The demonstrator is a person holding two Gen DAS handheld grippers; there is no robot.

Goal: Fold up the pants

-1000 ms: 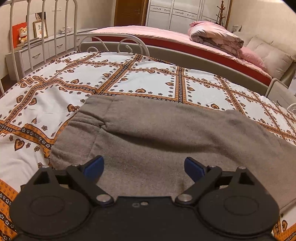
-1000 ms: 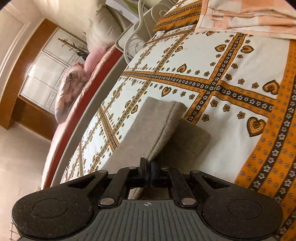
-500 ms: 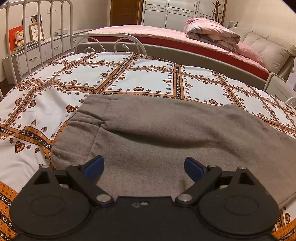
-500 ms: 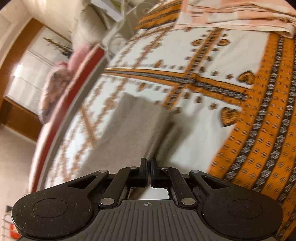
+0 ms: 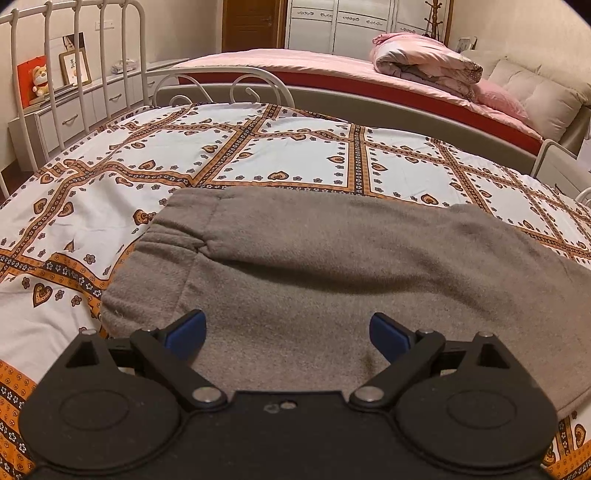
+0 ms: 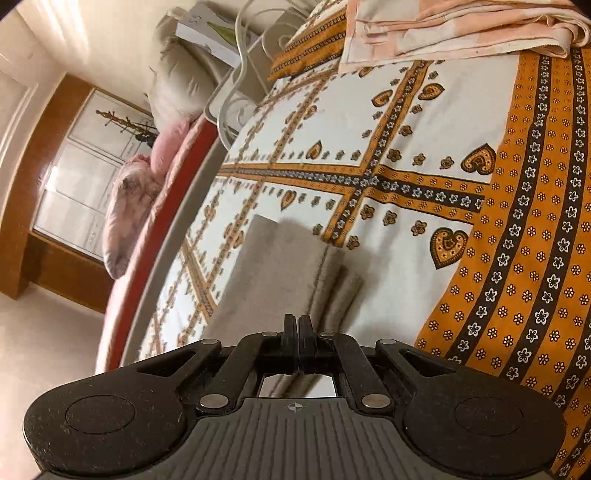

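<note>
your left gripper [image 5: 288,334] hangs with its blue-padded fingers [image 5: 186,332] spread wide over the near part of the grey fleece pants [image 5: 332,266], gripping nothing. the pants lie flat across the white and orange heart-patterned bedspread [image 5: 155,155], waistband end to the left in the left wrist view, the legs running off to the right.

your right gripper [image 6: 297,328] has its black fingers pressed together. the leg end of the grey fleece pants [image 6: 273,273] runs up to them, but you cannot tell whether any cloth is pinched between them. ahead of that gripper the leg cuff lies in two layers on the white and orange heart-patterned bedspread [image 6: 424,147], the upper layer set a little left of the lower.

a folded peach and white cloth [image 6: 461,26] rests at the far end of the bed. beyond the white metal bed frame [image 5: 221,81] stands a second bed with a rolled pink quilt [image 5: 424,59].
</note>
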